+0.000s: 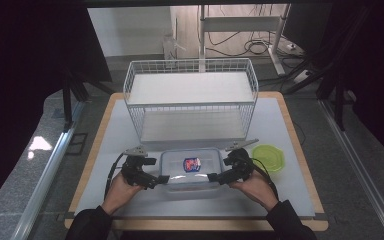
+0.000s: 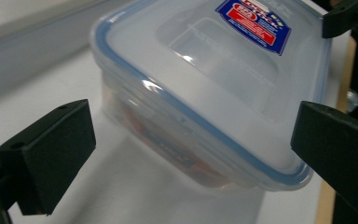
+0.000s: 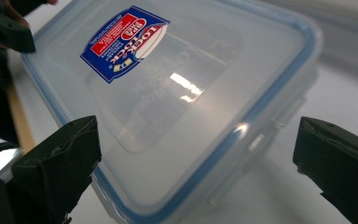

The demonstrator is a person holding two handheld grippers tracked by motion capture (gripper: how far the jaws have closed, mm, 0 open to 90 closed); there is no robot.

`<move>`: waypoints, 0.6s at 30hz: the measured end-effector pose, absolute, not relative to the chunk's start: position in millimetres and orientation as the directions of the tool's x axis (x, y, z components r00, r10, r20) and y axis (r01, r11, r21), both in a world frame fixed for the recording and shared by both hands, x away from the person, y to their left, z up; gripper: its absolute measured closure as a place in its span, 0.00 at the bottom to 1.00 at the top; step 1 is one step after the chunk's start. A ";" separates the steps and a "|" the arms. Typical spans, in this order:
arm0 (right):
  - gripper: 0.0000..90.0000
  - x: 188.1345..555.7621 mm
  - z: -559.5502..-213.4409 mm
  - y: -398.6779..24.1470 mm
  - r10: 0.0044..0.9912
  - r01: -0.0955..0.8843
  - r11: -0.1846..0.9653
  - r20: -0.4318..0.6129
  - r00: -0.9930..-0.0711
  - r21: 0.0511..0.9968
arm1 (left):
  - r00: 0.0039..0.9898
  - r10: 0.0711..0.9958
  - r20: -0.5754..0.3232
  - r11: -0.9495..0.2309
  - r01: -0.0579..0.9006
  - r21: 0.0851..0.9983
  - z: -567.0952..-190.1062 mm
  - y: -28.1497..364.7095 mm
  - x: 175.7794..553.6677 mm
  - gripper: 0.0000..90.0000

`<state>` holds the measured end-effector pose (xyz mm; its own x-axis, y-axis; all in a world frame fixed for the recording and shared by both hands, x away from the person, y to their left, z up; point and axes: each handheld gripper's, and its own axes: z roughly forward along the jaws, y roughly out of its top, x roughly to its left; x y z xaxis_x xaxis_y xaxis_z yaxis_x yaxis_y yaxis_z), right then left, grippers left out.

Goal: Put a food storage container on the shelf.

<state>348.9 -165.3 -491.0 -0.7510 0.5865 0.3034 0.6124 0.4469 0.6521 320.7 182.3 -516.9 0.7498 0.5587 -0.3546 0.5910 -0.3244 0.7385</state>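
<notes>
One lidded box (image 1: 190, 170) (blue seal) between two wide-open tongs, left (image 1: 157, 179) and right (image 1: 215, 178); one green lid (image 1: 269, 157).

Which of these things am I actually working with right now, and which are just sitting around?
In the job: clear lidded container; left hand-held gripper, open at its left end; right hand-held gripper, open at its right end.

Lying about: white wire rack; green lid.

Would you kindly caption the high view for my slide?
Two hand-held grippers, left gripper and right gripper, flank a clear lidded plastic container before a white wire basket.
</notes>
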 end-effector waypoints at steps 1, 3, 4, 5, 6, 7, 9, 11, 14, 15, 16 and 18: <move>0.00 353.3 -493.6 -161.4 0.580 0.640 0.439 0.345 -0.738 0.631 | 0.750 0.538 -0.385 -0.322 0.605 0.728 -519.3 180.6 322.6 0.00; 0.00 354.4 -493.8 -160.2 0.586 0.648 0.439 0.349 -0.732 0.622 | 0.746 0.532 -0.400 -0.316 0.613 0.724 -520.6 179.5 324.1 0.00; 0.00 356.9 -493.6 -159.3 0.590 0.653 0.432 0.352 -0.726 0.622 | 0.744 0.528 -0.410 -0.313 0.619 0.720 -521.2 178.7 324.7 0.00; 0.00 358.4 -493.8 -158.9 0.589 0.659 0.430 0.361 -0.723 0.617 | 0.742 0.521 -0.423 -0.312 0.626 0.715 -522.1 177.6 326.3 0.00; 0.00 361.3 -495.0 -158.2 0.581 0.673 0.424 0.387 -0.716 0.606 | 0.738 0.513 -0.438 -0.308 0.635 0.708 -523.1 176.5 327.6 0.00; 0.00 364.3 -497.2 -156.6 0.586 0.695 0.415 0.411 -0.698 0.588 | 0.735 0.509 -0.449 -0.305 0.641 0.704 -524.0 175.6 328.5 0.00; 0.01 365.2 -497.1 -157.1 0.587 0.705 0.412 0.424 -0.689 0.577 | 0.717 0.517 -0.467 -0.300 0.663 0.686 -523.9 173.5 328.7 0.00; 0.04 363.1 -494.5 -158.8 0.594 0.708 0.411 0.420 -0.686 0.575 | 0.728 0.531 -0.434 -0.315 0.645 0.697 -519.8 173.0 324.5 0.02; 0.06 359.8 -492.5 -159.8 0.597 0.709 0.413 0.418 -0.685 0.572 | 0.740 0.541 -0.401 -0.334 0.626 0.704 -515.7 171.8 319.3 0.06; 0.07 357.1 -491.8 -160.1 0.600 0.707 0.411 0.413 -0.685 0.575 | 0.741 0.543 -0.394 -0.339 0.623 0.705 -514.4 171.6 316.7 0.06; 0.09 354.6 -490.8 -160.6 0.601 0.705 0.414 0.408 -0.687 0.577 | 0.744 0.545 -0.387 -0.342 0.618 0.708 -513.7 171.8 314.2 0.07; 0.13 348.3 -488.6 -163.7 0.600 0.697 0.418 0.399 -0.694 0.583 | 0.752 0.532 -0.391 -0.346 0.614 0.710 -513.9 174.2 309.6 0.11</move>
